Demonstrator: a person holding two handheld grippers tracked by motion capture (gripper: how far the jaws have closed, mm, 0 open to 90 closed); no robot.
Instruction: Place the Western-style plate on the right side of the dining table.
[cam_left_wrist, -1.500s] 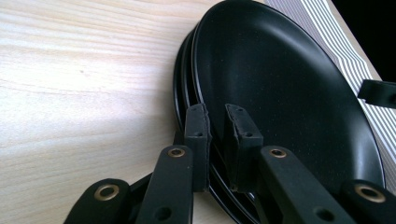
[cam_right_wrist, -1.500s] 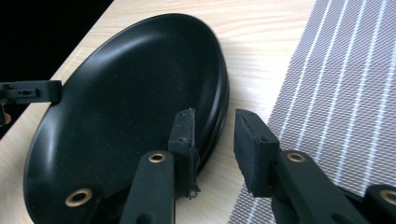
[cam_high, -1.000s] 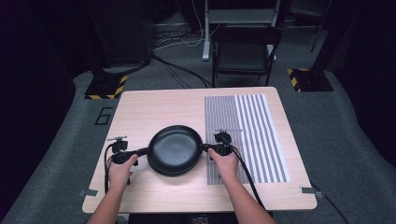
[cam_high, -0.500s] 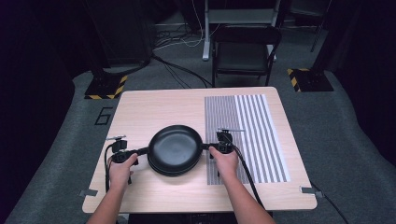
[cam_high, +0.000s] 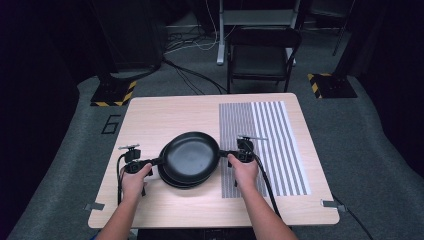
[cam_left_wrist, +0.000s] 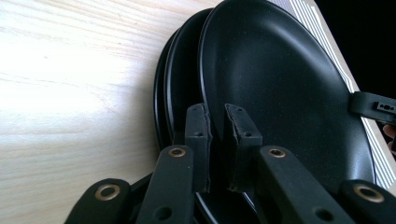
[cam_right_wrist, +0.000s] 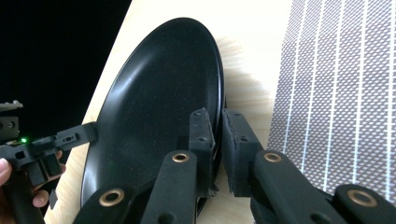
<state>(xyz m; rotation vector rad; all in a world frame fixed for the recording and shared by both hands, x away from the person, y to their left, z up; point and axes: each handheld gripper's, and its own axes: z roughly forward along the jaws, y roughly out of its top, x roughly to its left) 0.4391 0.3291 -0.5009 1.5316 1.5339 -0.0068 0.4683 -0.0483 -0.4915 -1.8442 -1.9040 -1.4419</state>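
A black plate (cam_high: 190, 155) hangs a little above a stack of two more black plates (cam_high: 172, 182) near the front middle of the wooden table (cam_high: 165, 112). My left gripper (cam_high: 159, 161) is shut on its left rim and my right gripper (cam_high: 222, 154) on its right rim. In the left gripper view the jaws (cam_left_wrist: 217, 116) pinch the top plate's (cam_left_wrist: 280, 79) edge, with the lower plates (cam_left_wrist: 180, 84) showing beside it. The right gripper view has the jaws (cam_right_wrist: 218, 121) clamped on the plate's (cam_right_wrist: 159, 102) rim, with the left gripper (cam_right_wrist: 70, 136) across it.
A grey striped mat (cam_high: 265, 145) covers the table's right part, just behind my right hand. A black chair (cam_high: 262, 55) stands beyond the far edge. Bare wood lies to the left and behind the plates.
The top plate has come up off the stack between the two grippers, so the lower plates' front edge now shows beneath it. Both hands have barely shifted.
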